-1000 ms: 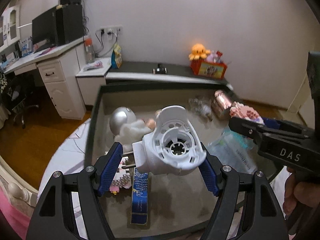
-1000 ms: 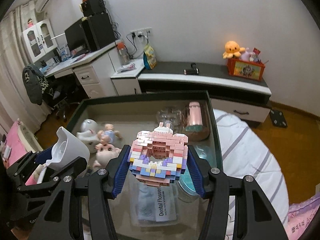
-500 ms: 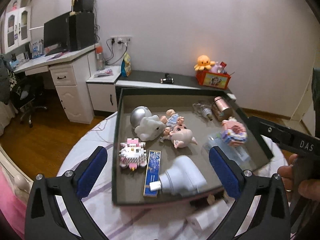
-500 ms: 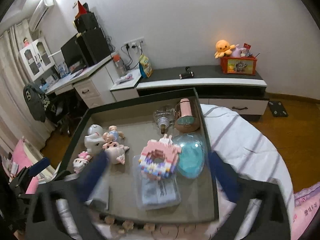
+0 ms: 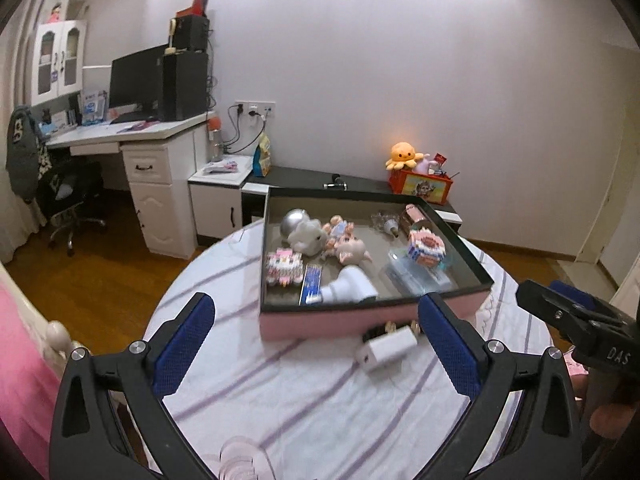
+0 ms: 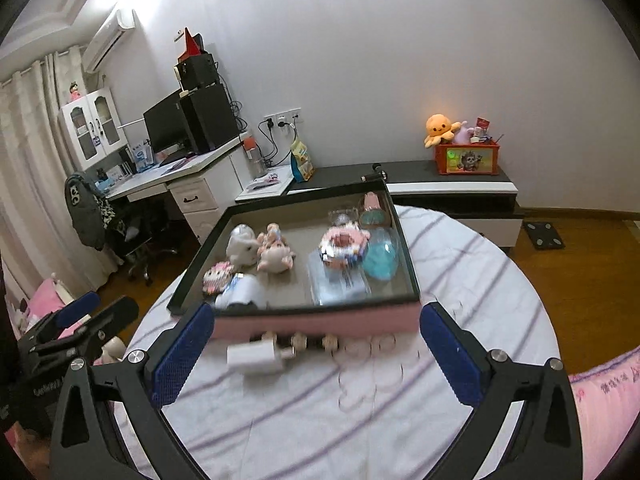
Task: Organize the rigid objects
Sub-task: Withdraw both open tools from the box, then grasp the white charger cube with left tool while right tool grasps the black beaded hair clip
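Left wrist view: my left gripper [image 5: 316, 344] has just been opening and now stands wide apart with nothing between its blue pads [image 5: 184, 346]. Ahead, the shallow tray [image 5: 360, 320], dark-rimmed with a pink front wall, rests on the round table [image 5: 280, 392] under a white cloth with purple stripes. Inside it: white plug-in device [image 5: 350, 290] on its side near the front edge, blue flat pack [image 5: 312, 284] just beside it, pink brick figure [image 5: 283, 267], grey plush [image 5: 306, 236], piglet toy [image 5: 352, 251]. A white charger block [image 5: 386, 350] lies on the cloth before the tray.

Right wrist view: my right gripper [image 6: 316, 344] likewise has just been opening, its jaws wide and bare. The pink brick doughnut [image 6: 343, 246] sits on a clear packet [image 6: 340, 280] in the tray's right half, beside a teal dome [image 6: 382, 258]. Behind: white desk [image 6: 188, 176], monitor [image 6: 166, 126], low black cabinet [image 6: 440, 184], orange octopus plush [image 6: 440, 128].
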The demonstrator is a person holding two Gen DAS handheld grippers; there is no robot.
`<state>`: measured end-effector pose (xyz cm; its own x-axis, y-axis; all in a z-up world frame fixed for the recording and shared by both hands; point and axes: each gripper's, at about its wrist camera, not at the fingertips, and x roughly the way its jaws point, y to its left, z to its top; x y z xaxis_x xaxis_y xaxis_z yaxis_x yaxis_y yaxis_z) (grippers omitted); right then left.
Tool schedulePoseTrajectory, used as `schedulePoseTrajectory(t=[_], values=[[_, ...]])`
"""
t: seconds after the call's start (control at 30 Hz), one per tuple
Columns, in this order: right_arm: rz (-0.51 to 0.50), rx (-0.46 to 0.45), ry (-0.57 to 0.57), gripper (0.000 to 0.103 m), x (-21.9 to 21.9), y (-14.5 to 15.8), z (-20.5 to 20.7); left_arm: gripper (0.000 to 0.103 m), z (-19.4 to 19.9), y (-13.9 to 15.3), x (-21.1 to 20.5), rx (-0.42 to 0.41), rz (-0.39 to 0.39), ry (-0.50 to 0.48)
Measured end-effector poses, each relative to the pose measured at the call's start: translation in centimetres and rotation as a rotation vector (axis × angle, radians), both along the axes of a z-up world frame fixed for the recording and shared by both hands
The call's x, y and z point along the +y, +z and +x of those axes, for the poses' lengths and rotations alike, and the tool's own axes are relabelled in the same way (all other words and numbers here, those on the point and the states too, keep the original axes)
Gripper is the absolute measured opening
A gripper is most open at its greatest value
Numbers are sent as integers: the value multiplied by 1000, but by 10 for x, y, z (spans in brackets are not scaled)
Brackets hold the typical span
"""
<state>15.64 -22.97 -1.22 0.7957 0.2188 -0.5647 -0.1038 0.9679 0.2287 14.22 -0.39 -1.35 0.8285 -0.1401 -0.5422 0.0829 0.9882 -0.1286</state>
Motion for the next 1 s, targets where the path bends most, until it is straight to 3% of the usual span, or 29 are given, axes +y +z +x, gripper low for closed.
schedulePoseTrajectory(t=[0.43, 1.0], values=[[-40, 18, -47, 103, 3, -26, -52, 103, -39, -51, -5, 82, -22, 15], [-64, 13, -78, 103, 0, -31, -72, 103, -57, -44, -15, 66, 24, 2]])
